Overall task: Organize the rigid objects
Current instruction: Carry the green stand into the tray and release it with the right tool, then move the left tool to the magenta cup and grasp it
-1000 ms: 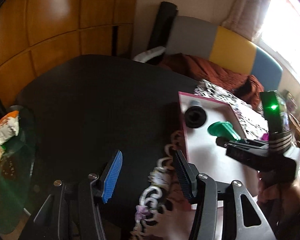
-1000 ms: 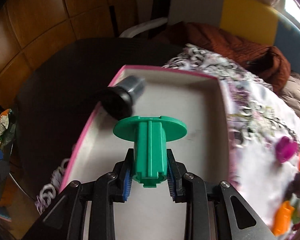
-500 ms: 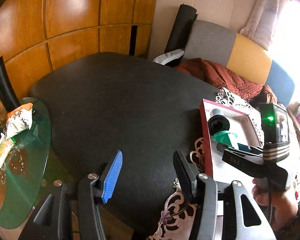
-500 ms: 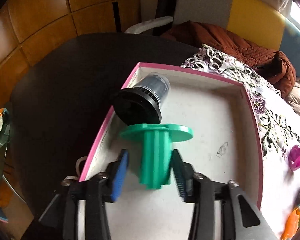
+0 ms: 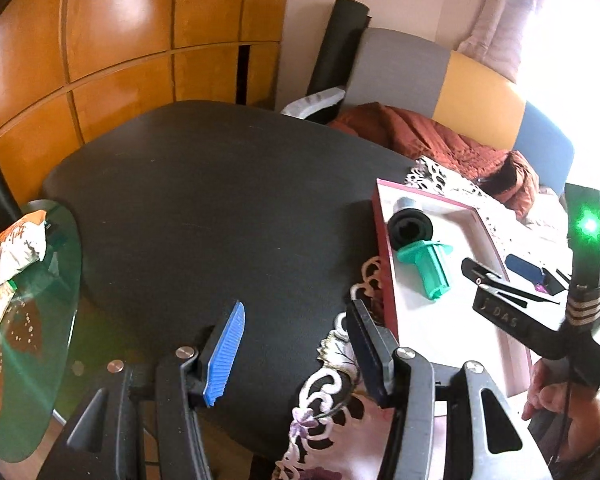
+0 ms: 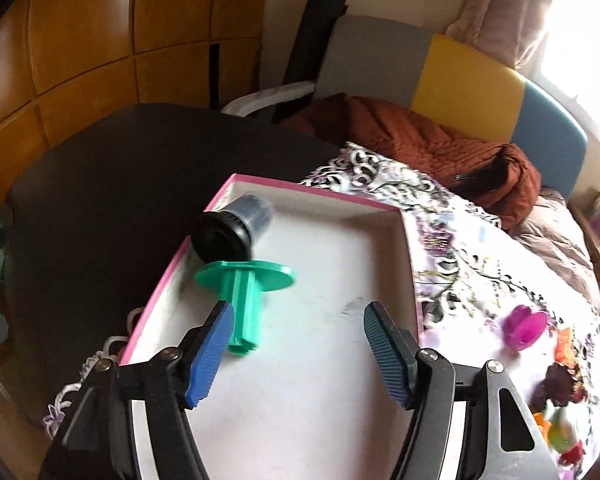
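A green plastic spool (image 6: 244, 300) lies in the white pink-rimmed tray (image 6: 320, 196), beside a black-and-grey cylinder (image 6: 230, 228) at the tray's left wall. My right gripper (image 6: 300, 354) is open and empty, just behind the spool, its left pad next to the spool's stem. In the left wrist view the spool (image 5: 428, 266), the cylinder (image 5: 410, 226) and the tray (image 5: 384, 240) lie to the right. My left gripper (image 5: 296, 354) is open and empty over the black table (image 5: 204, 208).
Small toys, a magenta one (image 6: 526, 326) among them, lie on the floral cloth (image 6: 460, 248) right of the tray. A rust jacket (image 6: 428, 140) lies on the bench behind. A glass side table (image 5: 24, 300) with snack packets stands at left.
My right gripper opened and let go of the green spool, which now lies in the tray, then drew back. My left gripper pulled back and up from the tray.
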Action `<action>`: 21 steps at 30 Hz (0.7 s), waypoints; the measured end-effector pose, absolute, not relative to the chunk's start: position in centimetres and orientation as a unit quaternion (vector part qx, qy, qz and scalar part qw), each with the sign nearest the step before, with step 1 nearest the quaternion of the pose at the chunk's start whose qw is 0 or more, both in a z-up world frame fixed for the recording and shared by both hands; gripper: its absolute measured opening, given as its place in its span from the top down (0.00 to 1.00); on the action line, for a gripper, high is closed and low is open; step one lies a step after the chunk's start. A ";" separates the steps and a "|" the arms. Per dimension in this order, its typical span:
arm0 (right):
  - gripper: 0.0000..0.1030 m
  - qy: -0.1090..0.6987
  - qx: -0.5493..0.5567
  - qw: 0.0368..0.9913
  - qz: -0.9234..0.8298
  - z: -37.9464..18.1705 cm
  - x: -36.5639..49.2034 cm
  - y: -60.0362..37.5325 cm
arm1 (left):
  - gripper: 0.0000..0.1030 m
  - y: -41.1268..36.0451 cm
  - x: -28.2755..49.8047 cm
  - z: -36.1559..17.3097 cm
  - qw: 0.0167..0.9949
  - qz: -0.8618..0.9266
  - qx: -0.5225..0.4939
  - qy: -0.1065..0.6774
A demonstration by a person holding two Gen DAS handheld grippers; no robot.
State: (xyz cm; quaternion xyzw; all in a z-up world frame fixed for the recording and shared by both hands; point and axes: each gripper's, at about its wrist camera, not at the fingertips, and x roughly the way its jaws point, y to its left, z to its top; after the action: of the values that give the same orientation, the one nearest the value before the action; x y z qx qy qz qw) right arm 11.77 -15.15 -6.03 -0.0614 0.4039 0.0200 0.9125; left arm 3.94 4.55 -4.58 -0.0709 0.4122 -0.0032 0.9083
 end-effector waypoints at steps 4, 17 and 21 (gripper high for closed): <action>0.33 0.397 -0.059 0.916 0.008 -5.4 10.7 -16.7 | 0.48 3.5 3.8 -4.6 0.907 -0.016 -0.063 0.416; 0.26 0.385 -0.022 0.919 -0.080 -3.7 6.4 -27.8 | 0.48 -3.2 3.5 -4.0 0.898 -0.117 -0.007 0.424; 0.24 0.381 0.002 0.916 -0.127 -2.9 4.9 -33.4 | 0.48 -5.8 3.7 -3.5 0.892 -0.152 0.011 0.426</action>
State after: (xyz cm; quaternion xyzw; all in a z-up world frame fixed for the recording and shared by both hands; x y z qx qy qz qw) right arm 4.90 -33.43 -2.94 0.0024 0.3811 -0.1267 0.9158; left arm 3.74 -5.83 -3.52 0.0105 0.4261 -0.1524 0.8917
